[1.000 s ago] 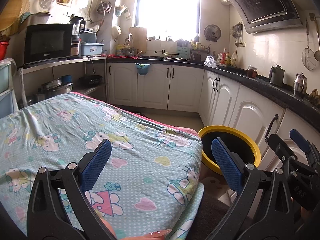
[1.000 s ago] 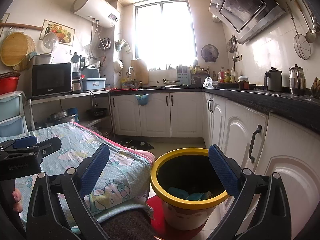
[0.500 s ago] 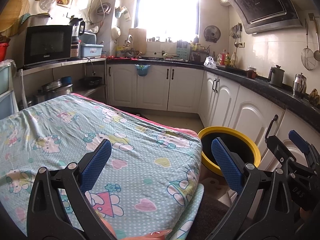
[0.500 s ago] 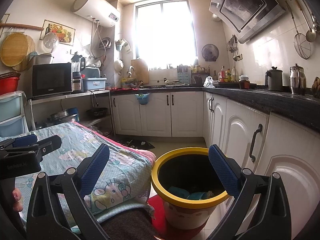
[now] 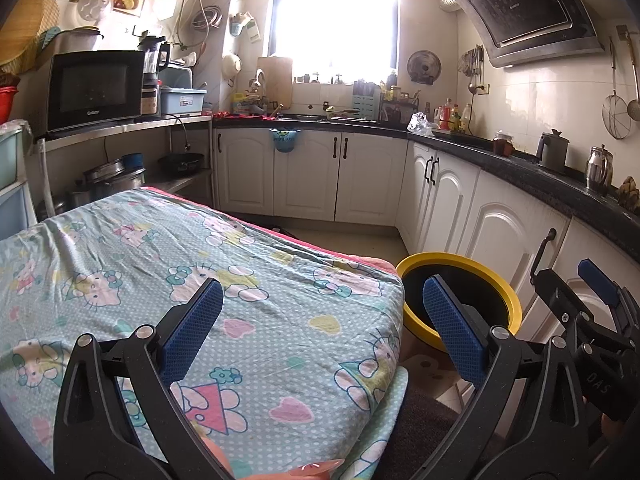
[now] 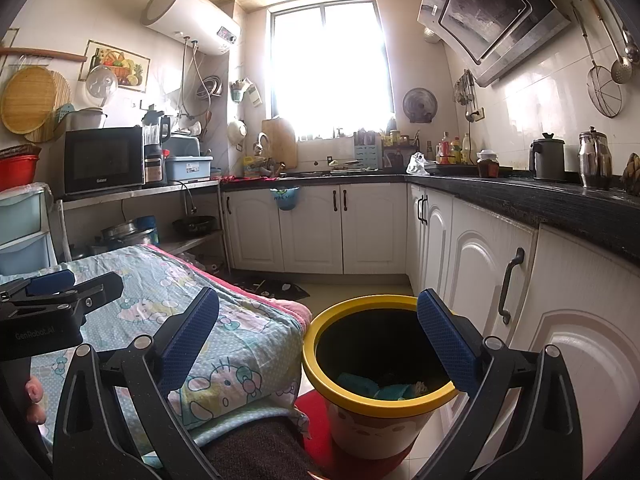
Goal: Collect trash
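Both tongs stand wide and carry nothing: your left tongs (image 5: 322,316) hover over the cloth-covered surface (image 5: 160,264), and your right tongs (image 6: 318,332) hang above the yellow-rimmed bin (image 6: 380,360), which sits on the floor just beside the surface's corner, in front of the white cabinet doors (image 6: 484,280). From the right wrist view, crumpled blue and pale scraps (image 6: 380,390) lie at the bottom of the bin. No loose trash shows anywhere on the patterned cloth in either view. By that, you look to be at the end of a drop, or between pieces with nothing left on this surface. Your next move calls for a search: sweep the cameras across the floor and the dark counter (image 6: 520,196) for anything to collect, then bring one pair of tongs down around it.
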